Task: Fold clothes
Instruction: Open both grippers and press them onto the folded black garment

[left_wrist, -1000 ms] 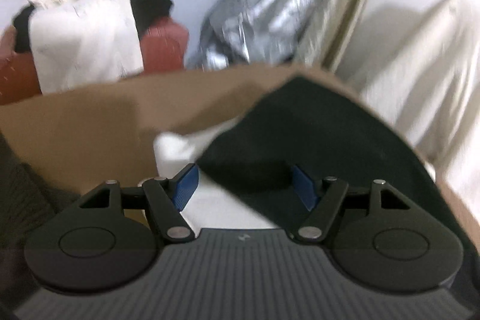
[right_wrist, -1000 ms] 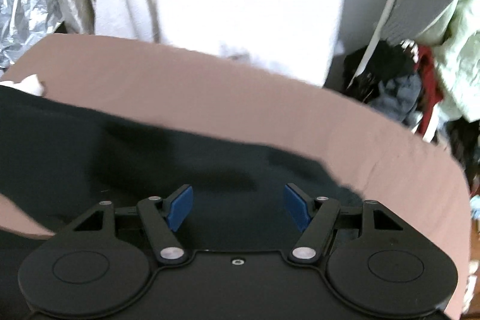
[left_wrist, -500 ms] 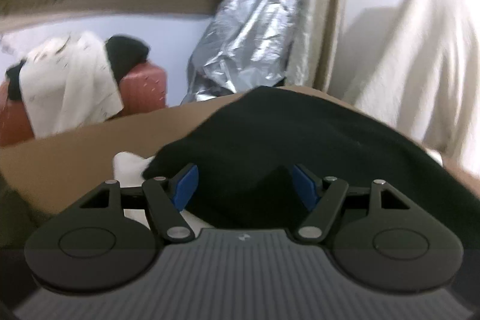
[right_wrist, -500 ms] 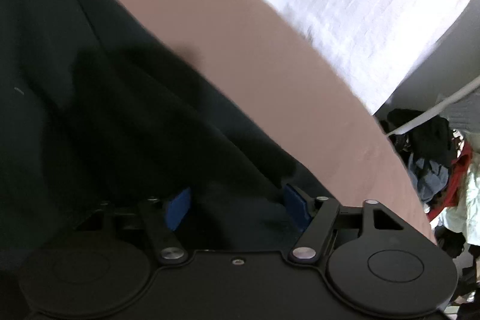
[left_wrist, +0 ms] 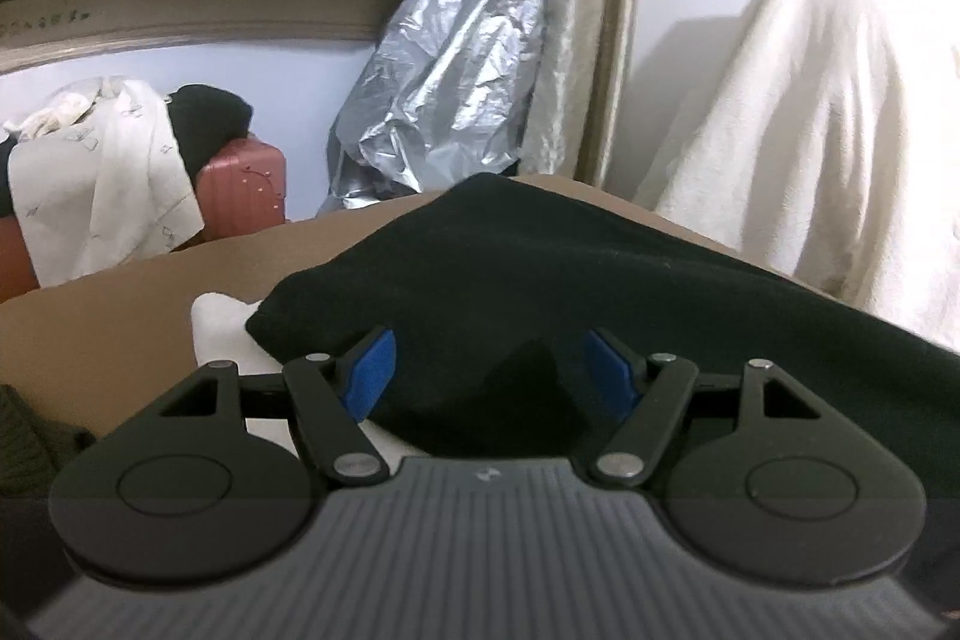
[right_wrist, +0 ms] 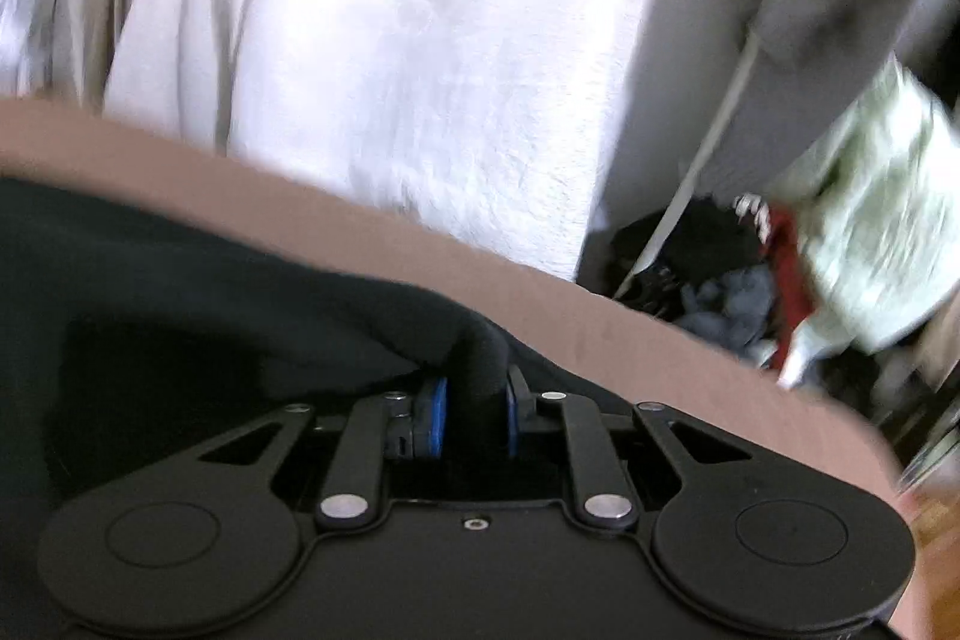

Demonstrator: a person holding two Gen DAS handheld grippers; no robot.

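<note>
Right wrist view showed the right gripper (right_wrist: 474, 415) pinching a bunched fold of the black garment (right_wrist: 240, 316); its jaws had just been closing, and the blue pads (right_wrist: 437, 421) pressed against the cloth from both sides. The pinched fold rose in a rounded roll just ahead of the pads. The rest of the dark fabric spread to the left across the brown surface (right_wrist: 630, 340), which curved across the picture. Beyond that surface hung a large white cloth (right_wrist: 390, 70), and to the right sat a blurred heap of clothes (right_wrist: 738, 280) with a red piece and a pale green one among them.

From the left wrist view, the left gripper (left_wrist: 489, 379) stood spread, its jaws having opened a little further, with its blue pads (left_wrist: 369, 379) well apart. The black garment (left_wrist: 570, 280) lay between and beneath them, but the pads did not press on it. The garment's peak reached toward the far edge of the brown surface (left_wrist: 120, 316). A small white cloth (left_wrist: 219, 325) peeked out at the garment's left edge, partly under it. Farther back stood a red suitcase (left_wrist: 243, 190) with a pale sheet (left_wrist: 102, 184) and a dark item draped on it. A crumpled silver plastic sheet (left_wrist: 444, 88) leaned against the wall, and a cream cloth (left_wrist: 810, 130) hung at the right.
</note>
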